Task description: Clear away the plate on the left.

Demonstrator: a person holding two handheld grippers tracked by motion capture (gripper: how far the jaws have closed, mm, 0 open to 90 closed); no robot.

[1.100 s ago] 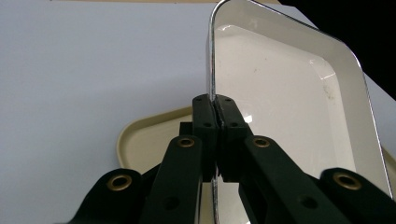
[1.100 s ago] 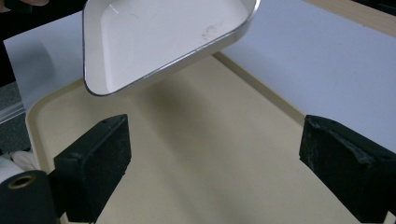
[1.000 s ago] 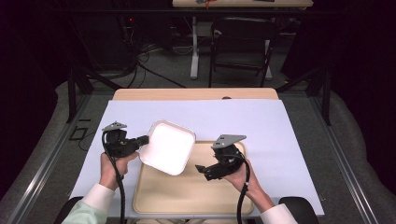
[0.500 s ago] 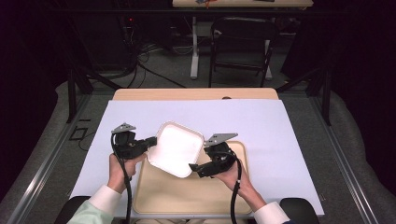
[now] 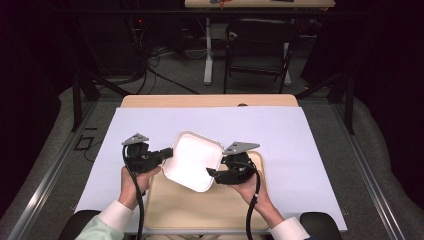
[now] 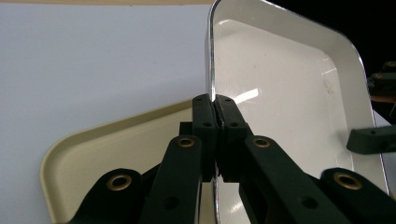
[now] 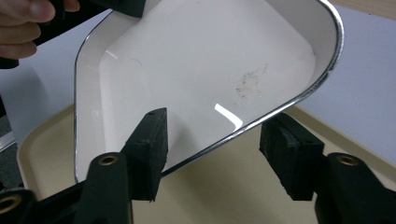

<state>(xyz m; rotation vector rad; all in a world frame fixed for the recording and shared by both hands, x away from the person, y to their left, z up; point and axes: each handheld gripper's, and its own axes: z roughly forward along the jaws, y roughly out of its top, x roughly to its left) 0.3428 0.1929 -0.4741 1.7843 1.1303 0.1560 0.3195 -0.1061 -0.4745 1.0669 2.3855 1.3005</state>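
White tray (image 5: 192, 161) is up off the table now, tilted over the beige tray (image 5: 200, 210). My left gripper (image 6: 215, 121) is pinched tight on its rim. A second ago my right gripper (image 7: 212, 140) was hanging back; now it's slid in, jaws spread either side of the opposite edge, not yet clamped. Guessing a two-handed hold or handoff is next, though no task's been given. Underneath is a pale sheet (image 5: 150, 125) over the wooden table (image 5: 210, 100); behind it there's a dark room with a chair (image 5: 260, 45) and floor cables (image 5: 165, 75).
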